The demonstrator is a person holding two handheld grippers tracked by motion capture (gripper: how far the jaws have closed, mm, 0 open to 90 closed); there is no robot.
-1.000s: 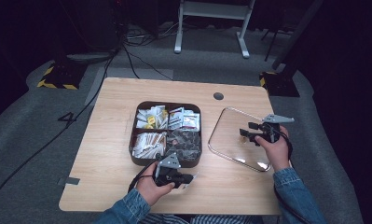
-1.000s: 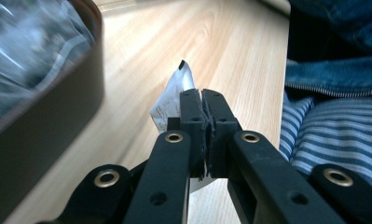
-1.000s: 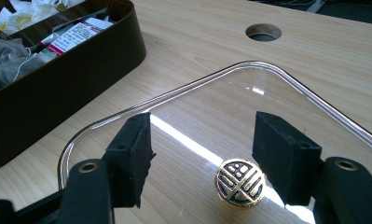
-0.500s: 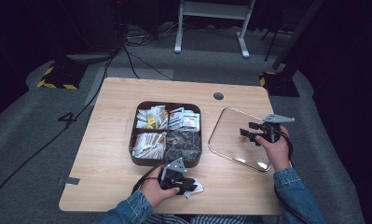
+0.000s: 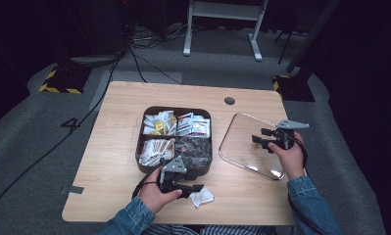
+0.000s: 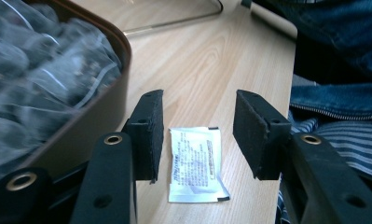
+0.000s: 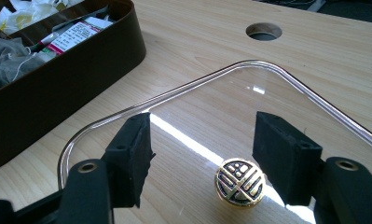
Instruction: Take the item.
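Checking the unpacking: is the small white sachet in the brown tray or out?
Out: the small white paper sachet lies flat on the wooden table, beside the brown tray.

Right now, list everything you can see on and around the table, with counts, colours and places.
table: one, light wood, centre, round hole near far edge.
tray: one, dark brown, four compartments of packets, mid-table.
white sachet: one, flat on table by near edge.
clear lid: one, transparent, gold-and-black knob, right of tray.
cables: several, black, floor behind.
left hand-held gripper: black, jaws just opened, sachet lying between them untouched.
right hand-held gripper: black, open over lid.
sleeves: two, blue denim.
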